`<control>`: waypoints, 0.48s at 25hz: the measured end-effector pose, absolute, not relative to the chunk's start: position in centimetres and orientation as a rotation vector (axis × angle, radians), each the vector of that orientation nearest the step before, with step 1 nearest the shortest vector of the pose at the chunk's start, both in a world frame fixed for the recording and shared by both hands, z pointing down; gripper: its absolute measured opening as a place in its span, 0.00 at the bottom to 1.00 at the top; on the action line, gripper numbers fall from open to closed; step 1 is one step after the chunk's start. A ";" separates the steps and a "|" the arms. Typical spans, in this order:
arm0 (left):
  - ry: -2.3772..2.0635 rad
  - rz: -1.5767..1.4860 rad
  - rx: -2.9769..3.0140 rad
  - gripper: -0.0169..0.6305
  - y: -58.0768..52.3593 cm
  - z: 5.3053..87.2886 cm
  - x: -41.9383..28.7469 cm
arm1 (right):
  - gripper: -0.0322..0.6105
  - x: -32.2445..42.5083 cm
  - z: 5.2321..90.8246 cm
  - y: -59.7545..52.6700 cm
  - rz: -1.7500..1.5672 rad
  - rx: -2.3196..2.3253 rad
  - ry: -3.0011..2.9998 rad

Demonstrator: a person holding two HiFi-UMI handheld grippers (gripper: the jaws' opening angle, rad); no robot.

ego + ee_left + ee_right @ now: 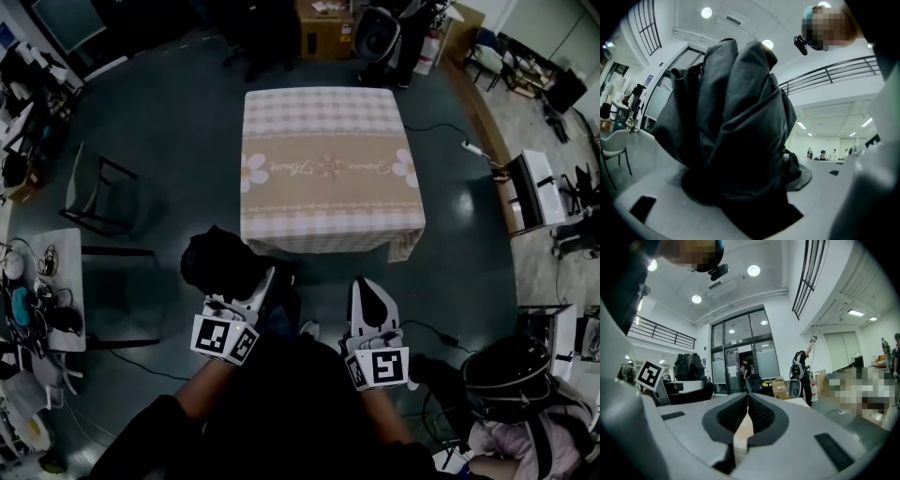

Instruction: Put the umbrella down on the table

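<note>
My left gripper [246, 289] is shut on a folded black umbrella [217, 262], carried over the floor just short of the table's near left corner. In the left gripper view the umbrella's crumpled dark fabric [736, 131] fills the space between the white jaws. The table [323, 169], square under a checked cloth with a flowered band, stands ahead in the head view. My right gripper [367, 289] is beside the left one with its jaws pressed together and nothing in them; the right gripper view shows the dark pads [747, 404] meeting at the tip.
A dark chair [103, 197] stands on the floor at the left, with a cluttered side table [37, 291] nearer me. A person in a helmet [511, 375] crouches at the lower right. Cables and a power strip [473, 148] lie right of the table; boxes [323, 28] stand behind it.
</note>
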State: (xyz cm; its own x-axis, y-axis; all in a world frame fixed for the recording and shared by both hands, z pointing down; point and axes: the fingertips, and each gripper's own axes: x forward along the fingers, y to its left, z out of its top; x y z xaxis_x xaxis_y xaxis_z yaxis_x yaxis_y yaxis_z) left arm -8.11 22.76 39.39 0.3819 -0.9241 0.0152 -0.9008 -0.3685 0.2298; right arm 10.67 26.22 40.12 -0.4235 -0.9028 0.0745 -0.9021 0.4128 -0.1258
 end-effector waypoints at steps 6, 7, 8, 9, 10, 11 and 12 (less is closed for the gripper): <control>-1.533 -0.177 2.459 0.55 16.6 41.4 -7.3 | 0.08 10.2 40.6 20.8 -0.225 -1.736 2.622; -1.534 -0.173 2.456 0.55 15.7 41.5 -7.7 | 0.08 9.7 40.6 19.7 -0.220 -1.728 2.619; -1.540 -0.165 2.455 0.55 14.8 41.6 -8.1 | 0.08 9.0 40.4 18.6 -0.210 -1.712 2.623; -1.544 -0.156 2.456 0.55 13.9 41.7 -8.4 | 0.08 8.3 40.0 17.5 -0.195 -1.691 2.627; -1.543 -0.150 2.456 0.55 13.0 41.8 -8.7 | 0.08 7.7 39.5 16.5 -0.176 -1.672 2.626; -1.538 -0.150 2.455 0.55 12.0 41.8 -8.8 | 0.08 7.3 38.8 15.3 -0.155 -1.657 2.618; -1.527 -0.156 2.454 0.55 10.9 41.8 -8.9 | 0.08 7.0 38.2 14.2 -0.138 -1.647 2.608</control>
